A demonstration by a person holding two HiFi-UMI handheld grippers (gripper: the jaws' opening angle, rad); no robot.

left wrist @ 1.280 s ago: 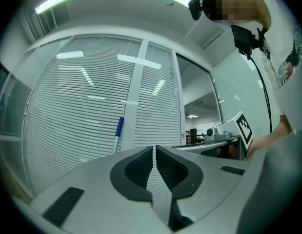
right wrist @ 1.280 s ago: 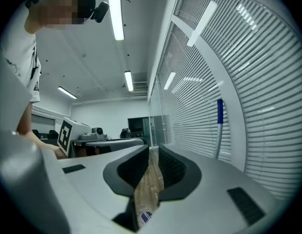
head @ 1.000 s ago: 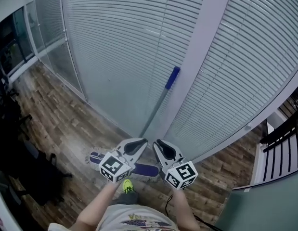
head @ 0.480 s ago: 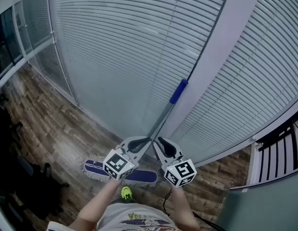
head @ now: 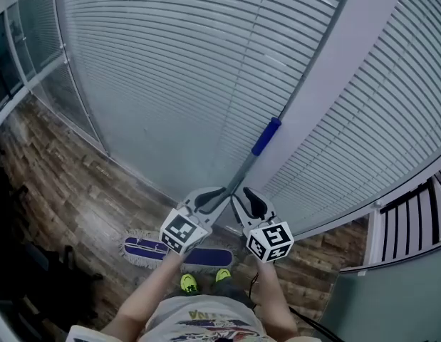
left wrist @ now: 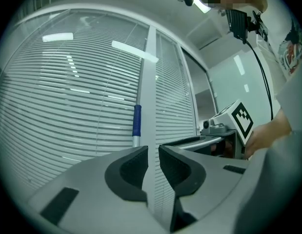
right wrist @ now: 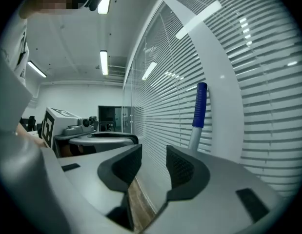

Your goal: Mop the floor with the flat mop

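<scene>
Both sets of jaws have just been opening. The left gripper (left wrist: 151, 154) shows a narrow gap and the right gripper (right wrist: 154, 152) a wider one, with nothing between either pair. Looks like the reach-for-the-mop step to me. Next up would be getting the mop handle (head: 266, 135), mid-frame, between the jaws and clamping. The mop head (head: 143, 249) sits lower left, and it and the lower handle are partly hidden behind the grippers.

Worn wood-plank floor (head: 70, 184), grey metal mop pole (head: 238, 177), smooth blue grip (head: 266, 136), fringed cloth mop pad (head: 145, 249)
</scene>
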